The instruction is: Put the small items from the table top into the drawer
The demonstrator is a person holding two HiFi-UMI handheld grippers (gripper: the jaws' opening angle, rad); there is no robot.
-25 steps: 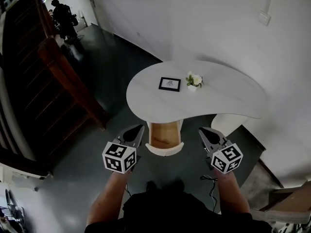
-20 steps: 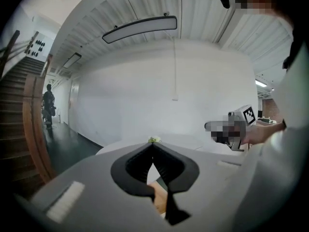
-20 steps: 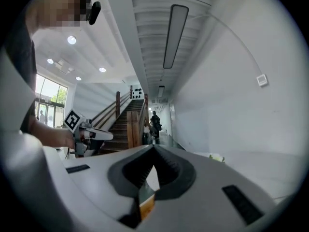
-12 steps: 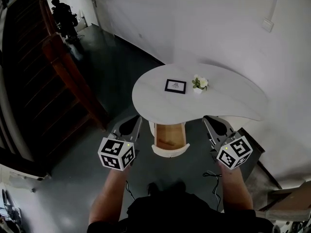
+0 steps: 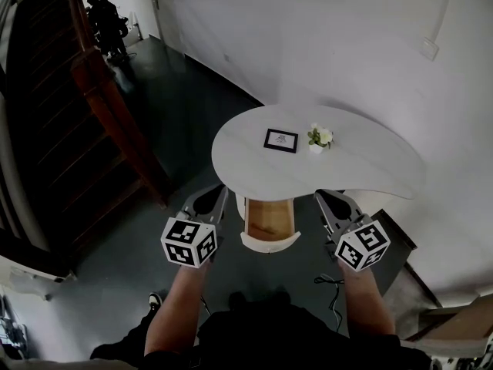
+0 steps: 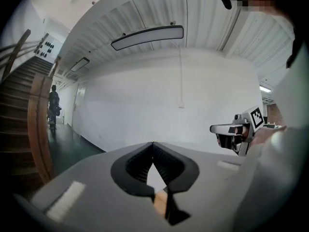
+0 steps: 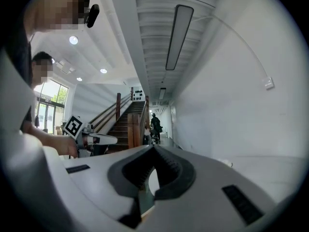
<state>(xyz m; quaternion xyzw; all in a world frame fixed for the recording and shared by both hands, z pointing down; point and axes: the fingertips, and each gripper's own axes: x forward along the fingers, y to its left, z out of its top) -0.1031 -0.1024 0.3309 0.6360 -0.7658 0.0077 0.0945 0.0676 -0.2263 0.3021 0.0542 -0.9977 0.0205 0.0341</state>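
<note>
Small black-framed picture (image 5: 280, 140) and white potted flower (image 5: 317, 138) mid-frame on the white curved table (image 5: 370, 164), apart from both grippers, left gripper (image 5: 208, 205) and right gripper (image 5: 333, 203) flanking the open wooden drawer (image 5: 269, 219), only the gripper views show jaw tips meeting, empty

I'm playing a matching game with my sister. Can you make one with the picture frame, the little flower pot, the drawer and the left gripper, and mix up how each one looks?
Things:
1 picture frame
2 flower pot
3 drawer
4 left gripper

Descriptions:
A pulled open under the table
B jaws shut, nothing between them
C dark border, lying flat on the table top
D white blossoms and green leaves

Pairs: 1-C, 2-D, 3-A, 4-B
</note>
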